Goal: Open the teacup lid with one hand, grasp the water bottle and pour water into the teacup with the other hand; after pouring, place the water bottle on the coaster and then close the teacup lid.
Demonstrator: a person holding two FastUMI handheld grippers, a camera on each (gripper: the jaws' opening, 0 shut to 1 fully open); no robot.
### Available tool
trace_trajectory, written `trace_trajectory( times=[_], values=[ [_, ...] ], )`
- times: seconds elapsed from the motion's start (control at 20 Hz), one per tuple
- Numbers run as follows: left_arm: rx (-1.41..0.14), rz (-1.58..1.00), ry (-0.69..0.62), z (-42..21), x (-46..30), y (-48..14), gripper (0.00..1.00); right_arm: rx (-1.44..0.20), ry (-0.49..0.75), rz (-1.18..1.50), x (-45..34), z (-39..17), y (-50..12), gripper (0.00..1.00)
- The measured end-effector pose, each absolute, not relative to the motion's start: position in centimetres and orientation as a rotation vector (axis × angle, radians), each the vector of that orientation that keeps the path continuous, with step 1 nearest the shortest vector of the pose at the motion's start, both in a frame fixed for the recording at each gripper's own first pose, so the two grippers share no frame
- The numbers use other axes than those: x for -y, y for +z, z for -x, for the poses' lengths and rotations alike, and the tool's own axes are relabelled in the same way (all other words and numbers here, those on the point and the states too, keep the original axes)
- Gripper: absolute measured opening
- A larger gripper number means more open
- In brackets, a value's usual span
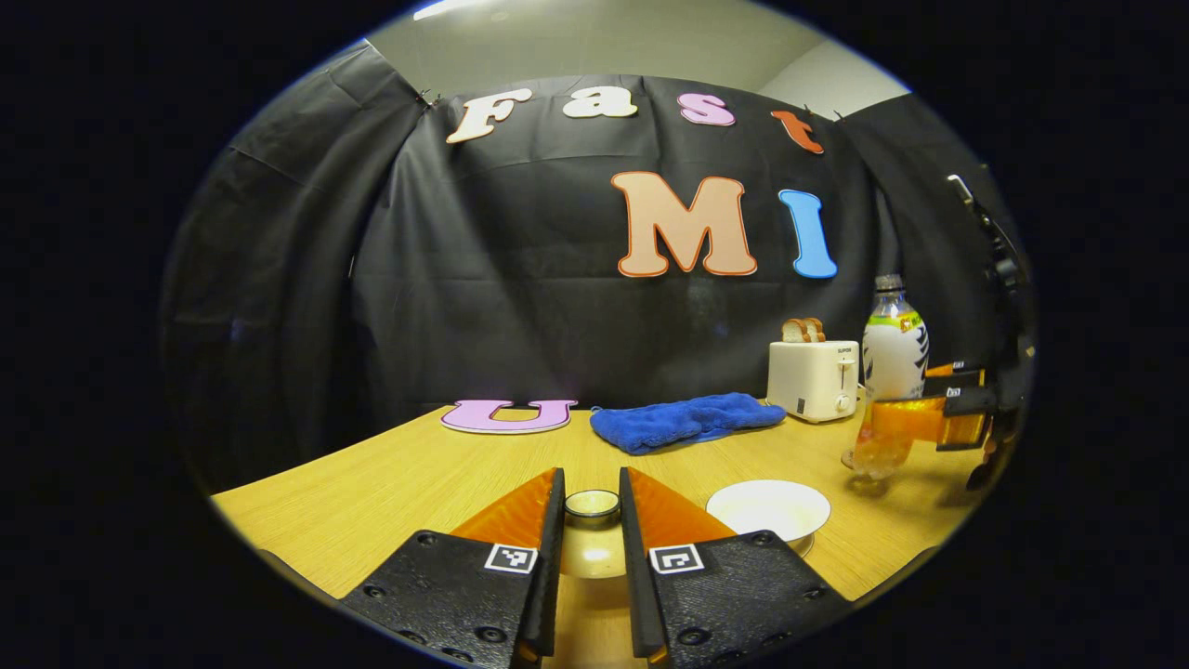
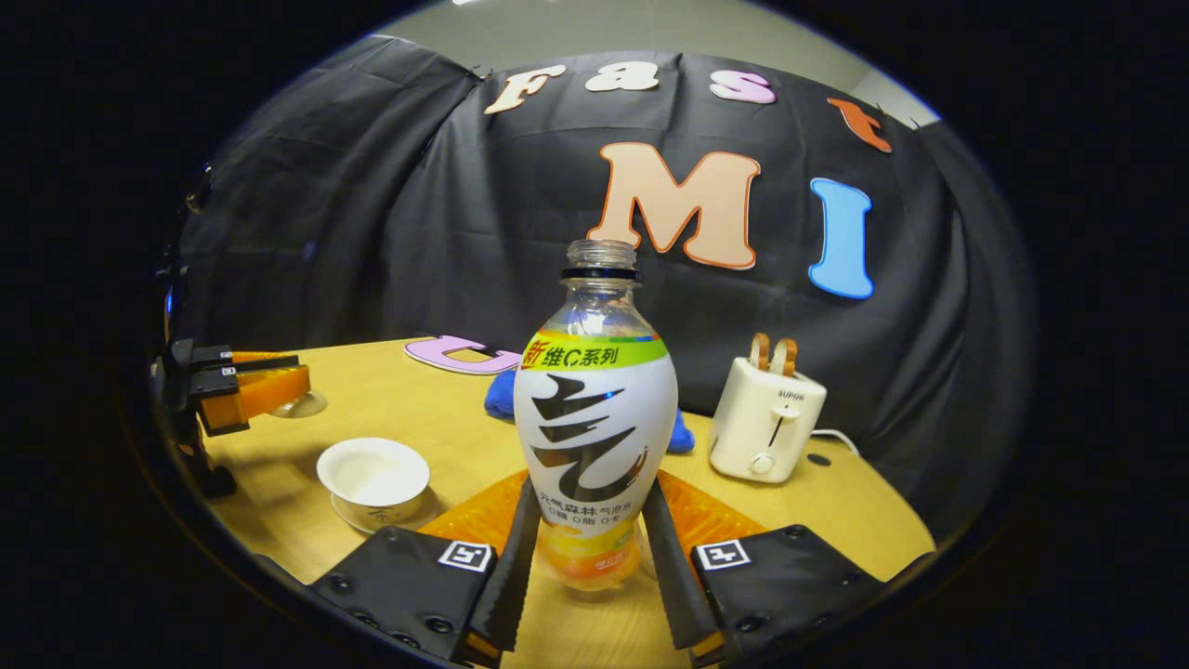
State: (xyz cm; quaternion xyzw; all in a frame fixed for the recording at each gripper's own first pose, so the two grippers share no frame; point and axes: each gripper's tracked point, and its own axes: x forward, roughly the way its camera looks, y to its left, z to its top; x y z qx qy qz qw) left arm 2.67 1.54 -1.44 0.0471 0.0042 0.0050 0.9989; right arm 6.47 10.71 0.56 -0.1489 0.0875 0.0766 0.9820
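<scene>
My left gripper is shut on the cream teacup lid, whose ringed knob points up between the fingers. The white teacup stands uncovered just to the right of it. In the right gripper view the left gripper holds the lid at the far left, apart from the teacup, which sits on a saucer. My right gripper is shut on the lower body of the capless, upright water bottle. In the left gripper view the bottle and right gripper are at the right table edge.
A white toaster with bread slices stands at the back right, also seen behind the bottle. A blue towel lies at the back middle of the wooden table. The black cloth wall closes the far side.
</scene>
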Motion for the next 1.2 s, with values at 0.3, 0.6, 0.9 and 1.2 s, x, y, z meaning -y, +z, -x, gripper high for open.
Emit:
trace_trajectory(
  times=[0.3,0.6,0.9,1.2],
  values=[
    [-0.008,-0.093,0.010,-2.7,-1.5,-1.5,0.29,-0.103,0.097,0.713,-10.3,-7.4,2.8,0.64],
    [-0.009,-0.093,0.009,-2.7,-1.5,-1.4,0.29,-0.023,0.081,1.125,-11.2,-7.6,2.3,0.64],
    [-0.009,-0.092,0.009,-2.7,-1.5,-1.4,0.29,0.037,0.084,1.351,-12.6,-7.8,1.0,0.64],
    [-0.009,-0.092,0.010,-2.7,-1.5,-1.5,0.29,0.135,0.061,1.552,-13.7,-6.9,0.3,0.64]
  ],
)
